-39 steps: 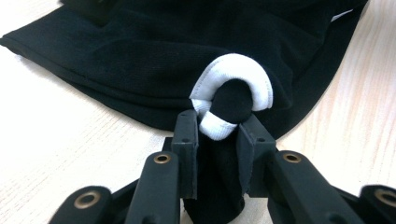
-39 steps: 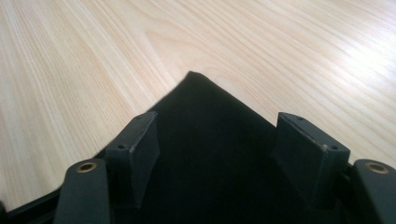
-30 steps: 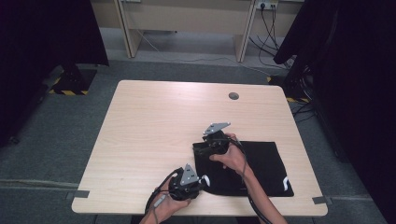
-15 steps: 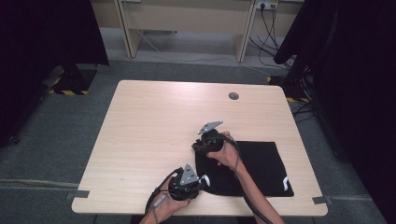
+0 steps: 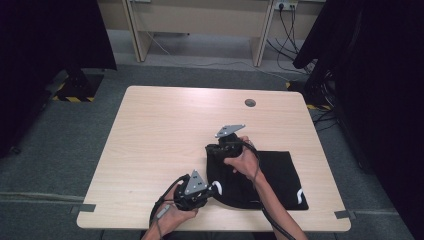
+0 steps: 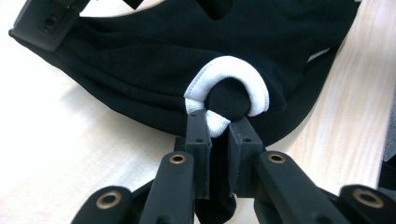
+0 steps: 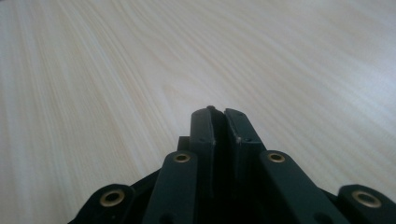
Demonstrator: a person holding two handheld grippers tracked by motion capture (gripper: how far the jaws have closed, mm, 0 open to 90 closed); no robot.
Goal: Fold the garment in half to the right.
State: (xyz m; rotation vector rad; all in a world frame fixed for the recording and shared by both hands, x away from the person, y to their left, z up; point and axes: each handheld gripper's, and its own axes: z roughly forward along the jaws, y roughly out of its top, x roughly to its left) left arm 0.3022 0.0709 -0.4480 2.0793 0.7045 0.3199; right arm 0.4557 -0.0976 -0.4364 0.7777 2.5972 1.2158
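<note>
The white cuff (image 6: 227, 91) of the black garment (image 5: 260, 175) is pinched between the closed jaws of the left gripper (image 6: 218, 126), just off the garment's near-left corner. The right gripper (image 7: 219, 112), whose jaws have just been closing, is clamped on dark fabric at the garment's far-left edge. Both forearms are extended from the table's (image 5: 165, 135) near edge; the garment lies at its near-right part.

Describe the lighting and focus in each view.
High view: even, soft light on the table, dark curtains at both sides. Left gripper view: the black garment and its white trim are sharp, while the tabletop at left is washed out. Right gripper view: wood grain blurs toward the top.
</note>
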